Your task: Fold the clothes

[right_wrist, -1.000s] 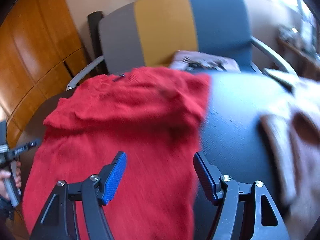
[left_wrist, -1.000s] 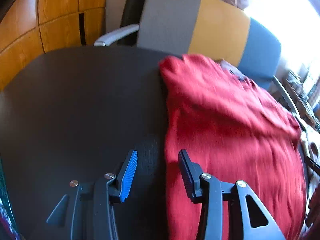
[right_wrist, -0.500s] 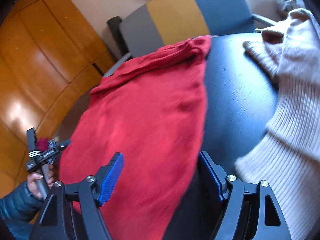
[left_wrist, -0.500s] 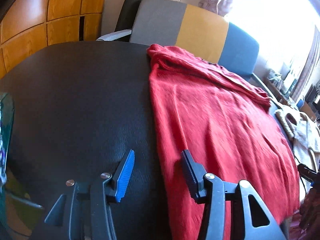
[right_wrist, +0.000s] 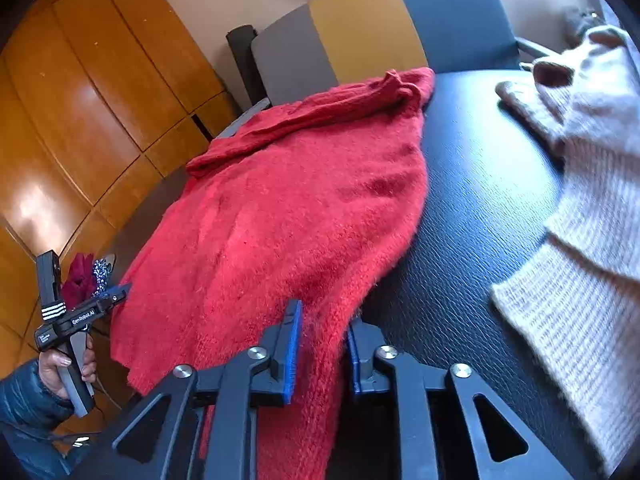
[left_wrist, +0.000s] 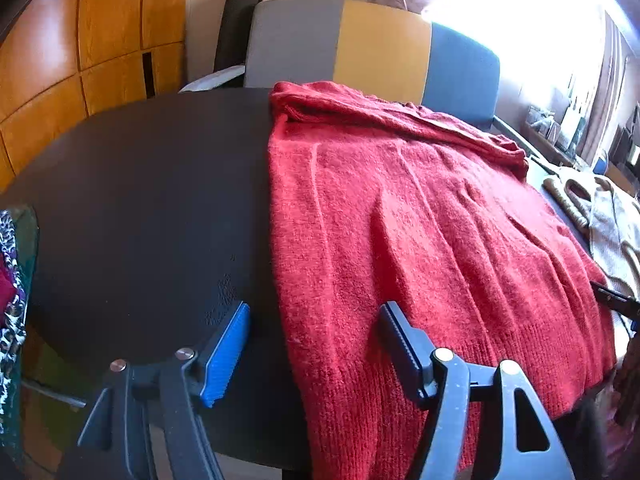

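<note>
Red sweater (left_wrist: 420, 240): I see it spread flat on the dark table (left_wrist: 140, 200), its folded top edge toward the chair (left_wrist: 380, 48), its ribbed hem hanging over the near table edge.

Left hand-held gripper (left_wrist: 316, 340): my jaws stand wide apart and are opening. They straddle the sweater's left edge near the hem; the blue-padded finger (left_wrist: 224, 356) sits over bare table, the other finger (left_wrist: 400, 344) over the knit. Neither pad presses the cloth.

Right hand-held gripper (right_wrist: 322, 356): my jaws are closing, with the sweater's near right corner between them. The fabric is bunched in the narrow gap and the pads press it from both sides.

Cream sweater (right_wrist: 580, 220): ribbed knit, lying on the table to the right of the red one, apart from it with bare table between.

Chair: grey, yellow and blue back panels, standing behind the far table edge.

Wooden cabinet (right_wrist: 80, 100): orange panels along the left wall.

Person's hand (right_wrist: 66, 368): seen from the right wrist view, in a dark sleeve, gripping the left tool's handle.

Patterned cloth (left_wrist: 10, 280): at the table's left edge, partly out of frame.
</note>
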